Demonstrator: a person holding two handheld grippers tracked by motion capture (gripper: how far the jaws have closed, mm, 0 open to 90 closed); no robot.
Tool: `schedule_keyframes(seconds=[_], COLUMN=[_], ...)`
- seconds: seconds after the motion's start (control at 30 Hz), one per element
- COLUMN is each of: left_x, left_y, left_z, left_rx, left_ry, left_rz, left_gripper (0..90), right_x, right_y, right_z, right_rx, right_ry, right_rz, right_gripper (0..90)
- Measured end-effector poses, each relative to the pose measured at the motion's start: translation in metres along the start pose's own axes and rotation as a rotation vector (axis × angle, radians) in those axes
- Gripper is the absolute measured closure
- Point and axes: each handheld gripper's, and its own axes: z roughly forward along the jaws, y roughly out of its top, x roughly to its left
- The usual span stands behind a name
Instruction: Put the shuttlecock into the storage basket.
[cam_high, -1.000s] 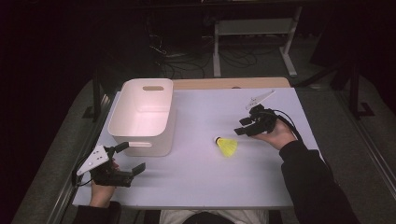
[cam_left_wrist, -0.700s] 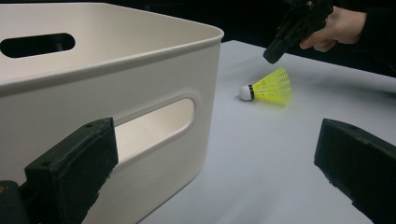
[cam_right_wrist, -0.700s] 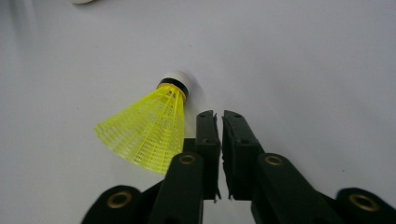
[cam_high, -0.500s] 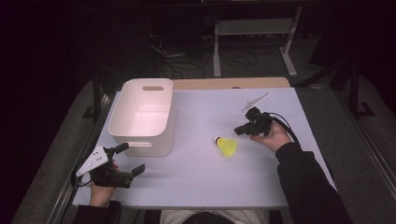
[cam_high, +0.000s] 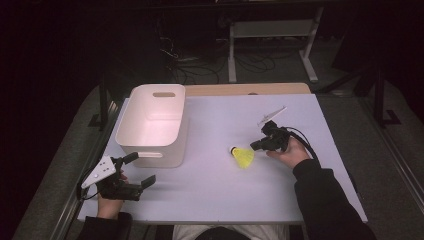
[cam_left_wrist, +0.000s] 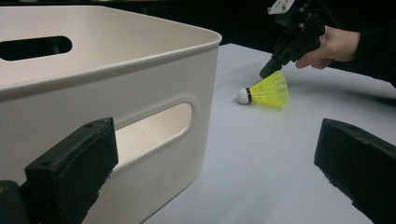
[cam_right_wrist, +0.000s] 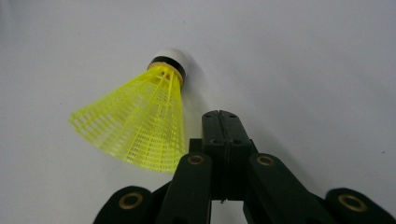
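The yellow shuttlecock (cam_high: 243, 156) lies on its side on the table (cam_high: 300, 120), right of the white bin (cam_high: 152, 125), cork toward the bin. The right gripper (cam_right_wrist: 220, 122), jaws pressed together and empty, sits just beside its skirt, far nearer than the spread left gripper (cam_high: 134, 170).

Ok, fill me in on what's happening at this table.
A person sits at a white table with a gripper in each hand. The right gripper, fingers pressed together, sits just beside the skirt of a yellow shuttlecock lying on its side, not gripping it. The left gripper rests open near the table's front corner, next to a white bin. Nothing can be seen in the bin.
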Motion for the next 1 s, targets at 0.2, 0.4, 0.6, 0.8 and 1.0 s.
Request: schedule_keyframes(seconds=[0.2,0.4,0.6,0.8,1.0], left_x=[0.000,0.000,0.000,0.000,0.001], left_y=[0.000,0.000,0.000,0.000,0.000], left_z=[0.001,0.001,0.002,0.002,0.002], left_rx=[-0.003,-0.002,-0.002,0.000,0.001], left_ry=[-0.003,-0.006,-0.008,-0.009,-0.008], left_rz=[0.000,0.000,0.001,0.003,0.004], left_gripper=[0.0,0.0,0.0,0.0,0.0], right_x=[0.004,0.010,0.018,0.023,0.027], right_y=[-0.004,-0.004,-0.006,-0.005,-0.003], right_z=[0.002,0.002,0.006,0.009,0.012], right_rx=[0.012,0.008,0.015,0.014,0.007], right_ry=[0.025,0.049,0.070,0.085,0.101], right_rz=[-0.003,-0.012,-0.031,-0.044,-0.051], right_gripper=[88.7,88.7,88.6,88.7,88.6])
